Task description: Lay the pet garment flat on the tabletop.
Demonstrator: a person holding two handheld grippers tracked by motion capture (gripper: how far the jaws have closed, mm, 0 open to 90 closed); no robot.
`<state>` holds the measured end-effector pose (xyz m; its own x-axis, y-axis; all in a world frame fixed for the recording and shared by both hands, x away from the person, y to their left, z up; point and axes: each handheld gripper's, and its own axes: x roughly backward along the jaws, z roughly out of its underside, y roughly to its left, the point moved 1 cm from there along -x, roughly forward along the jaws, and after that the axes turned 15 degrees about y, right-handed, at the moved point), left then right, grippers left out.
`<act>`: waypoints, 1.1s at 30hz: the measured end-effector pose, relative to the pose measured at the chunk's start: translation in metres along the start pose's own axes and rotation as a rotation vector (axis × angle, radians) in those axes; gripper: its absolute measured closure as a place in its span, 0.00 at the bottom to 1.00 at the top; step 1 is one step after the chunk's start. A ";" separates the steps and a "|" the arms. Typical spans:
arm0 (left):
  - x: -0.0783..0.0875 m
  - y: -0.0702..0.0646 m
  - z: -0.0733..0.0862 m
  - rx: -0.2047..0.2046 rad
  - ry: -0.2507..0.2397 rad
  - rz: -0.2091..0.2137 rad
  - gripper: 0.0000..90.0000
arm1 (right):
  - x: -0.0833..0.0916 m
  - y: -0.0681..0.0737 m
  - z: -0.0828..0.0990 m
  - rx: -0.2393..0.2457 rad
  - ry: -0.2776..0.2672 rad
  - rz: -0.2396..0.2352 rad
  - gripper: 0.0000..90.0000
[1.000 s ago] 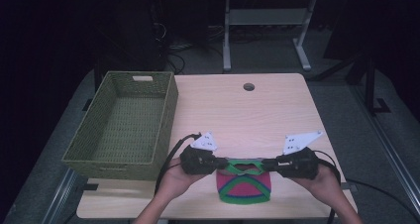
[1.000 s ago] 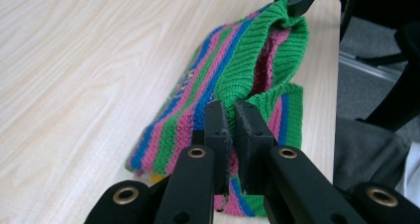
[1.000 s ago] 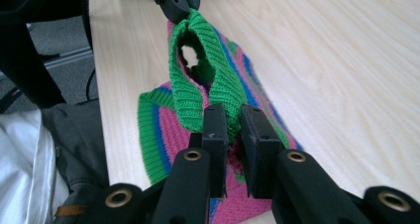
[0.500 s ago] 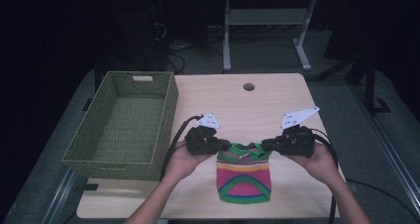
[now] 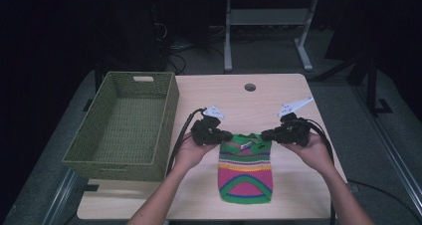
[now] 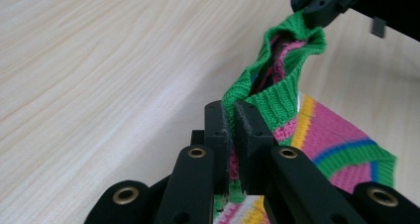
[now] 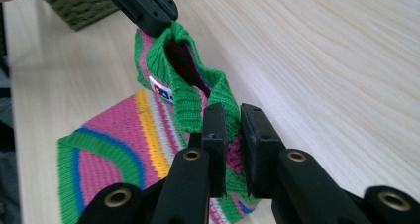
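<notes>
A small knitted garment (image 5: 245, 171) with pink, green, yellow and blue stripes lies lengthwise on the wooden table (image 5: 219, 93), its green collar end raised. My left gripper (image 5: 226, 135) is shut on the collar's left corner. In the left gripper view the jaws (image 6: 232, 110) pinch the green ribbed edge (image 6: 277, 97). My right gripper (image 5: 266, 134) is shut on the right corner, and in the right gripper view its jaws (image 7: 234, 112) clamp the green rib (image 7: 190, 97). The collar hangs open between the two grippers, and a small white label (image 7: 159, 91) shows on it.
A green woven basket (image 5: 166, 110) stands empty at the table's left. A round cable hole (image 5: 250, 87) sits near the far edge. Black cables (image 5: 179, 135) trail from both grippers. Beyond the table are a dark floor and a desk frame (image 5: 228, 41).
Both hands have moved away from the person across the table, pulling the garment's collar end along. The garment has drawn out from a bunched heap into a long flat shape.
</notes>
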<state>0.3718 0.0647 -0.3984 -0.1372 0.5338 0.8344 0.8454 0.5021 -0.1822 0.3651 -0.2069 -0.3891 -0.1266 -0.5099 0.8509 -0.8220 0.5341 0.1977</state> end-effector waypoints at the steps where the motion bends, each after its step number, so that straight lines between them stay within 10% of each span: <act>1: -0.002 0.002 0.000 0.005 -0.003 0.001 0.94 | -0.001 -0.001 0.000 -0.006 0.002 0.004 0.89; 17: -0.019 0.023 -0.014 0.064 -0.026 -0.050 0.93 | -0.019 -0.030 -0.003 -0.100 0.001 0.015 0.86; 21: -0.021 0.028 -0.015 0.135 -0.079 -0.090 0.80 | -0.023 -0.042 -0.002 -0.152 -0.026 0.115 0.71; 33: -0.023 0.029 0.001 0.156 -0.045 -0.073 0.64 | -0.023 -0.047 0.011 -0.197 -0.006 0.076 0.62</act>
<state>0.3991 0.0672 -0.4233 -0.2210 0.5201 0.8250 0.7425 0.6382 -0.2034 0.4005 -0.2276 -0.4237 -0.1874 -0.4669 0.8642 -0.6859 0.6920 0.2252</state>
